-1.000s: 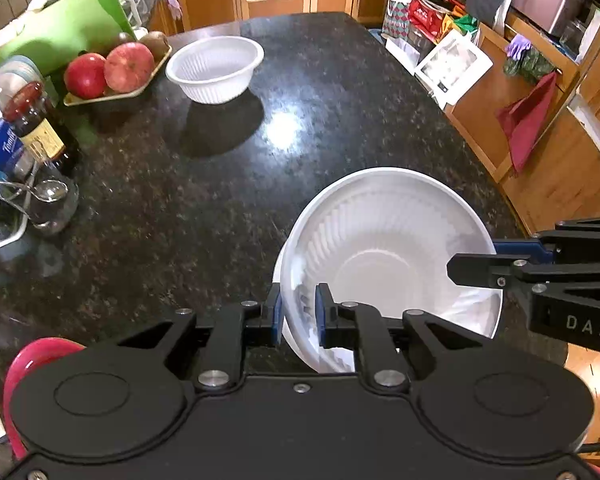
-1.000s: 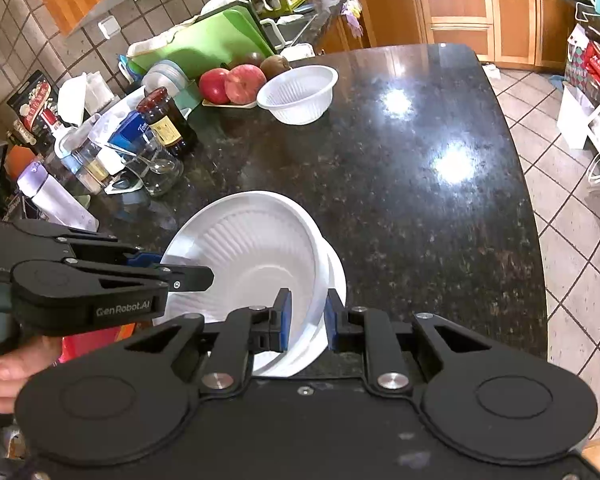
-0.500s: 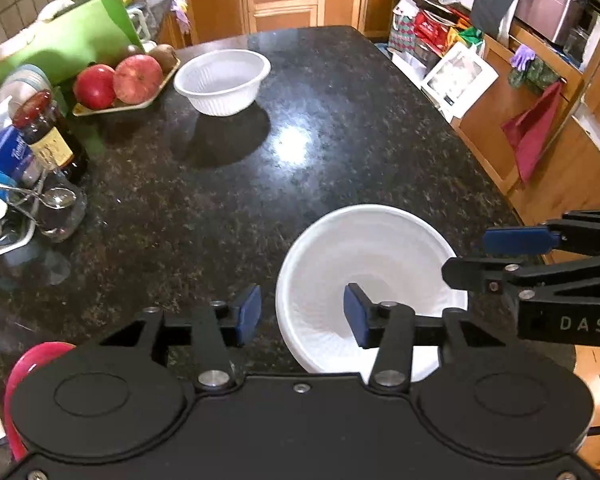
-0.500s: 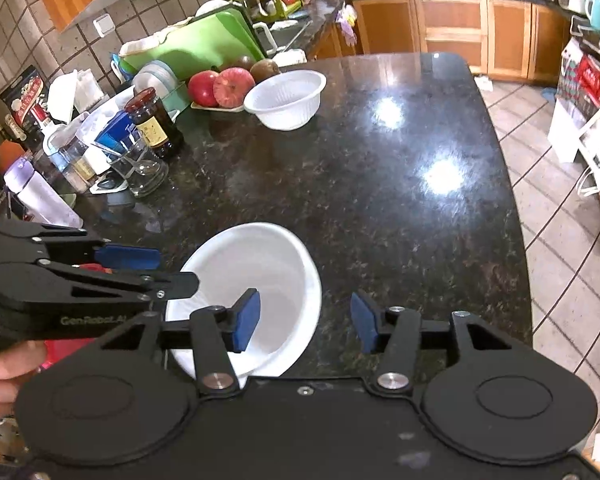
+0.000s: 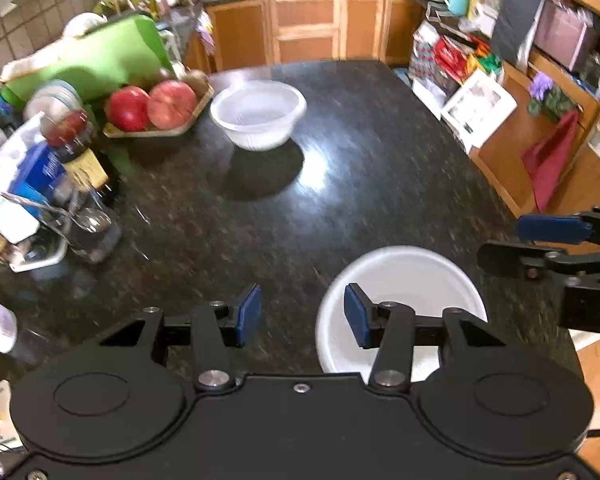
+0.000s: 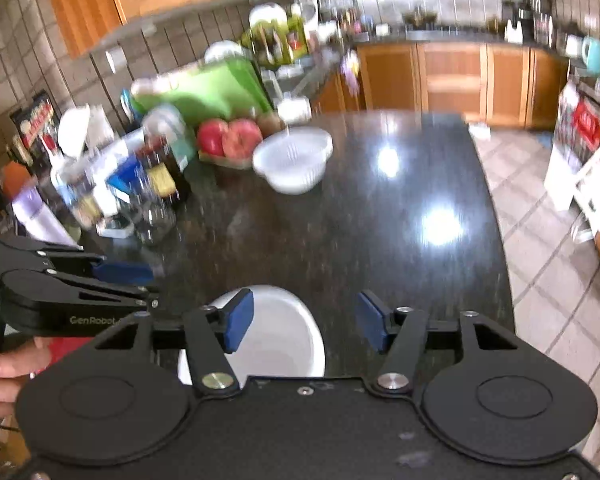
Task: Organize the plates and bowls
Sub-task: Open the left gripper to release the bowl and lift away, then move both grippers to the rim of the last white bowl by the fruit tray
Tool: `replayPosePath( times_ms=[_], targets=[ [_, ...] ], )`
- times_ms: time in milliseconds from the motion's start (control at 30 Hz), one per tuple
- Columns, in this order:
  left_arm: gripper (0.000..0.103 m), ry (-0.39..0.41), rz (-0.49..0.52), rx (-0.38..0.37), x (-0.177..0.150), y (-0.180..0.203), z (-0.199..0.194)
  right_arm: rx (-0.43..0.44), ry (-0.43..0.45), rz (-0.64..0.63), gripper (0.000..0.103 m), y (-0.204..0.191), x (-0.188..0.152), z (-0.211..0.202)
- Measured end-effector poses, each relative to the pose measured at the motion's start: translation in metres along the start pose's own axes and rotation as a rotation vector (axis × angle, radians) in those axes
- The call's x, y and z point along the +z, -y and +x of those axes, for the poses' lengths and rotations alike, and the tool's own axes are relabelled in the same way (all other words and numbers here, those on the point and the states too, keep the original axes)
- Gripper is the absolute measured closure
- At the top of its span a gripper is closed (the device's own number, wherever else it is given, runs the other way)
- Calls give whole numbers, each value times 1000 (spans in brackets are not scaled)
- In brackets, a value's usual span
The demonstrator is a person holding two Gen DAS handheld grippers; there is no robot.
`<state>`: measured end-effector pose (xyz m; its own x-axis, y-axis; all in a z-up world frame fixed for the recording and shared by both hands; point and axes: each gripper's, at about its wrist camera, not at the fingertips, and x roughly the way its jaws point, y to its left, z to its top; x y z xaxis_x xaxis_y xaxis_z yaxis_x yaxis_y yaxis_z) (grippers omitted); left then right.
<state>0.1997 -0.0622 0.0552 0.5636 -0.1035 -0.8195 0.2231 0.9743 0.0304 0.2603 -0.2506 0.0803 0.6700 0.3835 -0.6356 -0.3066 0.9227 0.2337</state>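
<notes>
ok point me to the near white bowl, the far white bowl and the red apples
near white bowl (image 5: 404, 276), left wrist view, inner wall by the far rim
far white bowl (image 5: 258, 114), left wrist view, inside of the bowl
red apples (image 5: 172, 105), left wrist view, front of the right-hand apple

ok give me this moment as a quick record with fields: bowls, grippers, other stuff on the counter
near bowl: white bowl on the black granite counter, near its front edge, released
far bowl: white ribbed bowl beside the fruit tray
left gripper: jaws open, nothing between them, just been opening
right gripper: jaws open above the near bowl, just been opening
fruit: two red apples on the tray
behind: green cutting board
</notes>
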Motion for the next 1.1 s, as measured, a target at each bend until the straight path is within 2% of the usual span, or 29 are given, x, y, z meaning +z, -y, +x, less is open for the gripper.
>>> replayPosePath(
  times_ms=[100,300,367,400,467,733,933,1100],
  targets=[
    [45,61,-22,29,12,-11,-13,1,62,-21,37,-7,17,-8],
    [42,163,-62,74,39,-31,-31,31,116,-43,35,-17,64,-13],
    [42,191,-62,95,49,-34,-35,41,111,-42,33,-18,80,-10],
    [42,206,-64,108,54,-36,-36,50,102,-36,28,-18,88,-6],
    [41,230,-73,136,65,-40,-36,55,79,-17,26,-17,107,3],
    [41,220,-108,180,98,-57,-11,-40,63,-12,26,-2,156,54],
    [41,210,-129,204,113,-63,9,-56,59,-18,29,6,171,90],
    [41,191,-146,193,125,-73,29,-37,55,-36,30,4,175,111]
  ],
)
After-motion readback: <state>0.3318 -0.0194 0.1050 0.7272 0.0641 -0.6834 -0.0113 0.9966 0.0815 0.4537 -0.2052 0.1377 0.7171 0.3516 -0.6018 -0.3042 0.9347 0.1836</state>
